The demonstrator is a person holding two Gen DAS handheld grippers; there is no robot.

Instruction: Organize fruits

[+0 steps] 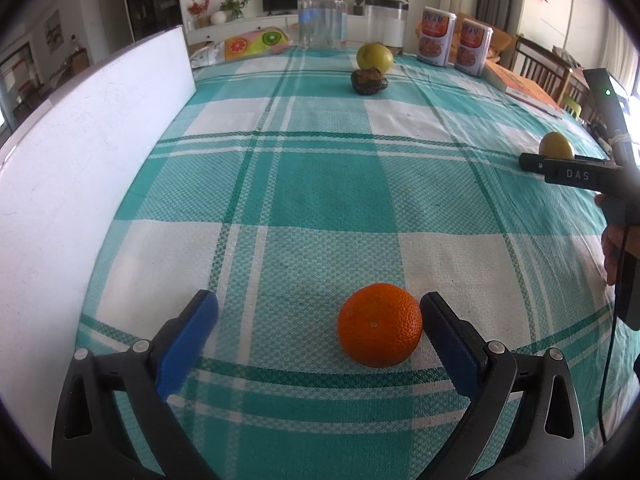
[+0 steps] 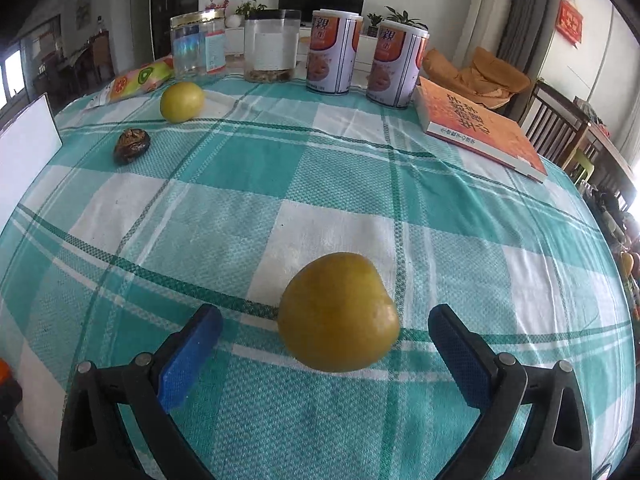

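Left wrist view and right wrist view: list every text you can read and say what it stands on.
"DAS": on the right tongs' black body.
Two cans: large characters, too blurred.
Orange book: printed characters, unreadable.
Red wall hanging: too small.
Jar label: too small.

Woven cloth tablecloth, dimpled matt orange, smooth yellow fruit, clear plastic jar

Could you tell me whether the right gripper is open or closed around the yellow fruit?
Open: the right gripper straddles the yellow fruit, gaps showing beside both pads.
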